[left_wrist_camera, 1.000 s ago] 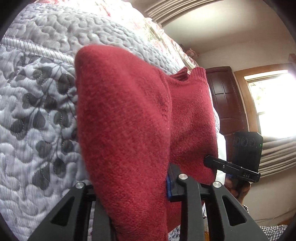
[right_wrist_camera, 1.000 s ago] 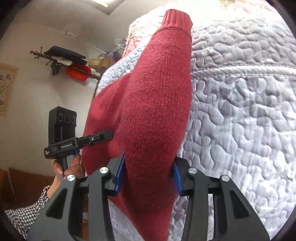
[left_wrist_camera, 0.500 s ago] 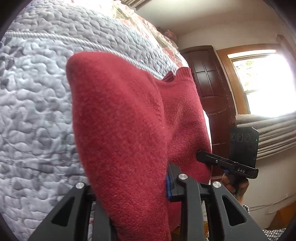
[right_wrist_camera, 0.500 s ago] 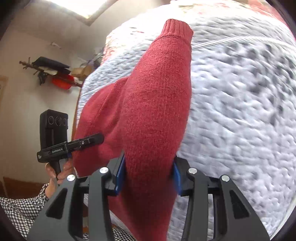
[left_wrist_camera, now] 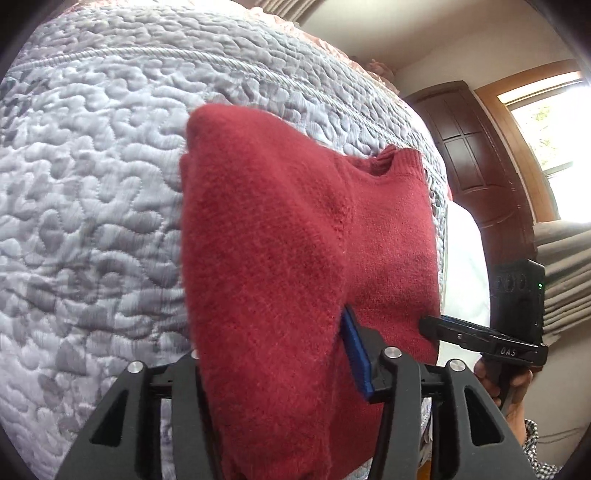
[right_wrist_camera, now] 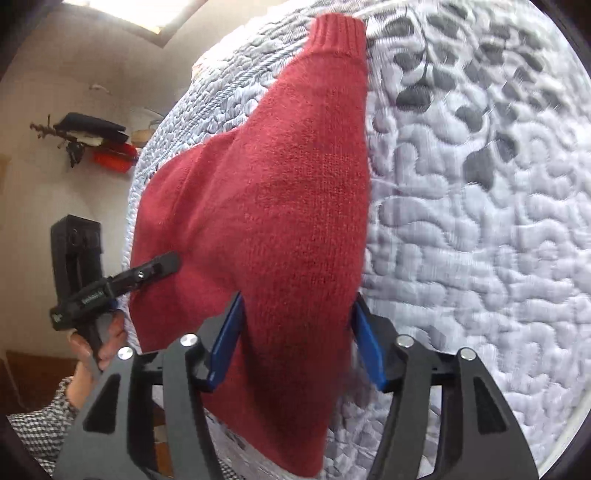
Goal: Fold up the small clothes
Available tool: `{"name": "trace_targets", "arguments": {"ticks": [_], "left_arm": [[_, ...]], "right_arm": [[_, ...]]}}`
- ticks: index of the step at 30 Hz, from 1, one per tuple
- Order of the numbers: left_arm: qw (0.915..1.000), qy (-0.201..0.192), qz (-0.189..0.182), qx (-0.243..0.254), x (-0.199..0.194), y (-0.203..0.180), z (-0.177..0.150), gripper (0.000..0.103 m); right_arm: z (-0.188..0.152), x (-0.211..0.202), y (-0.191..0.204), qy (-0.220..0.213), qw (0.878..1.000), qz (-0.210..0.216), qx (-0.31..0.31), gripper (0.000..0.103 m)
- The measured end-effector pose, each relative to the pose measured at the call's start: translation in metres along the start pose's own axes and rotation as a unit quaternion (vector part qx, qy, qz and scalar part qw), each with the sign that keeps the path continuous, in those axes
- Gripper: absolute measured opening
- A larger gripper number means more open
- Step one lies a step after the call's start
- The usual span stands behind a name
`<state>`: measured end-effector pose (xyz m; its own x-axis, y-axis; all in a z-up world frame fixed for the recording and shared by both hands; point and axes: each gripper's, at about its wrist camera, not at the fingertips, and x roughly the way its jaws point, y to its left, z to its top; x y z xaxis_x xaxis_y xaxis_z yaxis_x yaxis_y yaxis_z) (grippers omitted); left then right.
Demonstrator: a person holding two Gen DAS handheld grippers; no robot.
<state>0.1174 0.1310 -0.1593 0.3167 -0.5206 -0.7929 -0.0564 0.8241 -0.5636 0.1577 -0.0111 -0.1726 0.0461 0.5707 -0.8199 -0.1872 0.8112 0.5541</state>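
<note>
My left gripper [left_wrist_camera: 273, 354] points forward over the bed, its black fingers clamped on a fold of the red knitted sweater [left_wrist_camera: 295, 258], which fills the middle of the left wrist view and hangs down past the lower edge. Only one blue pad [left_wrist_camera: 356, 360] shows here; the other finger's pad is buried behind the wool. My right gripper [right_wrist_camera: 295, 339] is posed the same way, its two blue pads [right_wrist_camera: 225, 343] pressed against either side of a bunched sleeve, so it too is closed on the sweater. The sleeve's ribbed cuff [right_wrist_camera: 338, 35] stretches away from the right gripper toward the top of the frame. The sweater is held up above the pale grey quilted bedspread [right_wrist_camera: 480, 240], with its ribbed neckline [left_wrist_camera: 399, 162] toward the far side of the bed. Each wrist view catches the other gripper out at the side, gripping the sweater's edge, with the person's hand [right_wrist_camera: 98, 341] around its handle and a checked sleeve [right_wrist_camera: 40, 428] cut off at the frame corner. The bedspread is smeared with motion blur, and I cannot tell whether any part of the sweater touches it. A dark wooden door [left_wrist_camera: 476, 166] stands beyond the bed.
</note>
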Motion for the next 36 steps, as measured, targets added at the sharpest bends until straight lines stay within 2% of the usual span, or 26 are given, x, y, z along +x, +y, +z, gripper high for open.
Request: {"name": "trace_targets", "arguments": {"ticks": [4,9,12,14,15,16,19,23,28,32,36], "left_arm": [[0.9984,-0.033,0.045,0.006,-0.035,0.007,-0.03,0.065],[0.9949,-0.026,0.092,0.032,-0.043,0.014,-0.076,0.064],[0.9943,-0.011,0.105,0.015,-0.028,0.027,-0.087,0.064],[0.9951,-0.01,0.097,-0.01,-0.022,0.04,-0.091,0.064],[0.9957,-0.011,0.09,-0.02,-0.022,0.043,-0.091,0.064],[0.9959,-0.012,0.085,-0.026,-0.022,0.045,-0.092,0.062],[0.9961,-0.016,0.085,-0.018,-0.028,0.039,-0.096,0.058],[0.9945,-0.023,0.101,0.016,-0.031,0.02,-0.103,0.059],[0.9934,-0.012,0.114,0.006,-0.009,0.029,-0.111,0.062],[0.9933,-0.016,0.115,0.005,-0.006,0.032,-0.115,0.063],[0.9892,-0.028,0.143,0.02,-0.016,0.021,-0.123,0.065]], "right_arm": [[-0.03,-0.022,0.001,-0.001,1.0,0.009,-0.01,0.067],[-0.075,-0.012,-0.01,0.031,1.0,0.0,-0.002,0.068],[-0.096,0.005,-0.021,0.052,0.998,0.01,0.022,0.066],[-0.104,0.011,-0.026,0.059,0.997,0.019,0.037,0.057],[-0.106,0.014,-0.027,0.061,0.997,0.031,0.044,0.042],[-0.109,0.014,-0.032,0.064,0.996,0.045,0.049,0.031],[-0.109,0.0,-0.023,0.055,0.997,0.034,0.033,0.021],[-0.106,-0.019,-0.007,0.038,0.999,-0.011,0.012,0.02],[-0.104,0.01,-0.009,0.051,0.997,-0.059,0.007,0.022],[-0.106,0.013,-0.014,0.045,0.997,-0.058,0.018,0.024],[-0.107,0.002,-0.01,0.036,0.997,-0.072,0.003,0.031]]}}
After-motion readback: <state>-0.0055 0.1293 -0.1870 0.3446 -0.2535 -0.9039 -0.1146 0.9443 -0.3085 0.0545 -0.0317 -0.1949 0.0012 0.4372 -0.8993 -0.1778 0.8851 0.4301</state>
